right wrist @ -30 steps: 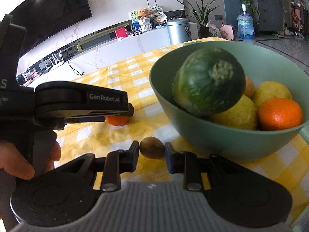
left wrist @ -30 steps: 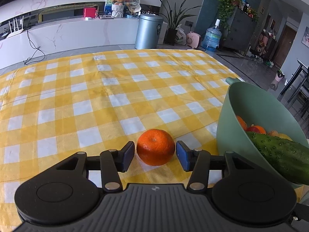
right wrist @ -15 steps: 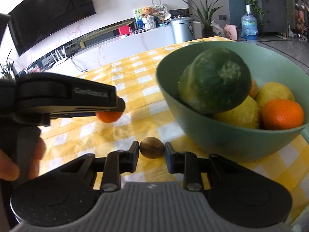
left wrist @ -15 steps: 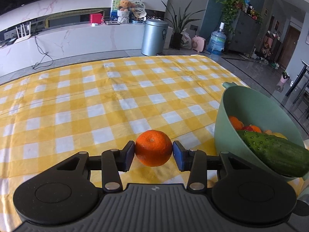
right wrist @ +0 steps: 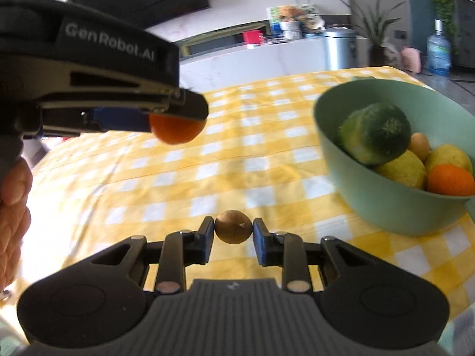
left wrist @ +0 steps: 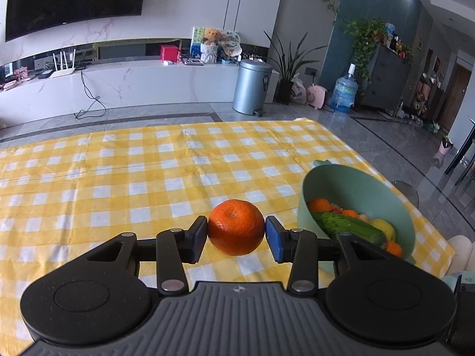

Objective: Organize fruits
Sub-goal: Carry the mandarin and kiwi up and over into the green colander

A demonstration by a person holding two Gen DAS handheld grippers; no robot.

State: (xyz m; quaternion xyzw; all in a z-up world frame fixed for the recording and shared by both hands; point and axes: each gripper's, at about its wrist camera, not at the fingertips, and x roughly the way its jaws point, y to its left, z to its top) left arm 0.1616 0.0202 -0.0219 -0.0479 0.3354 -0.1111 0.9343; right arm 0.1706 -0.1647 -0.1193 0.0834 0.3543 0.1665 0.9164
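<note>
My left gripper point(left wrist: 236, 235) is shut on an orange tangerine point(left wrist: 236, 227) and holds it above the yellow checked tablecloth point(left wrist: 148, 178). In the right wrist view the same tangerine point(right wrist: 178, 132) hangs at upper left under the left gripper's fingers point(right wrist: 190, 106). My right gripper point(right wrist: 233, 233) is shut on a small brown round fruit point(right wrist: 233, 227), lifted clear of the cloth. A green bowl point(left wrist: 335, 187) point(right wrist: 386, 204) to the right holds a cucumber point(right wrist: 374, 133), lemons point(right wrist: 400, 169) and an orange point(right wrist: 451, 179).
A person's hand point(right wrist: 12, 207) grips the left tool at the left edge of the right wrist view. The table's far edge point(left wrist: 207, 123) gives onto a tiled floor with a metal bin point(left wrist: 252, 87), plants and a water bottle point(left wrist: 344, 92).
The left gripper closed on the tangerine and lifted it off the cloth. The right gripper rose with the brown fruit and swung left, so the bowl now sits farther right.
</note>
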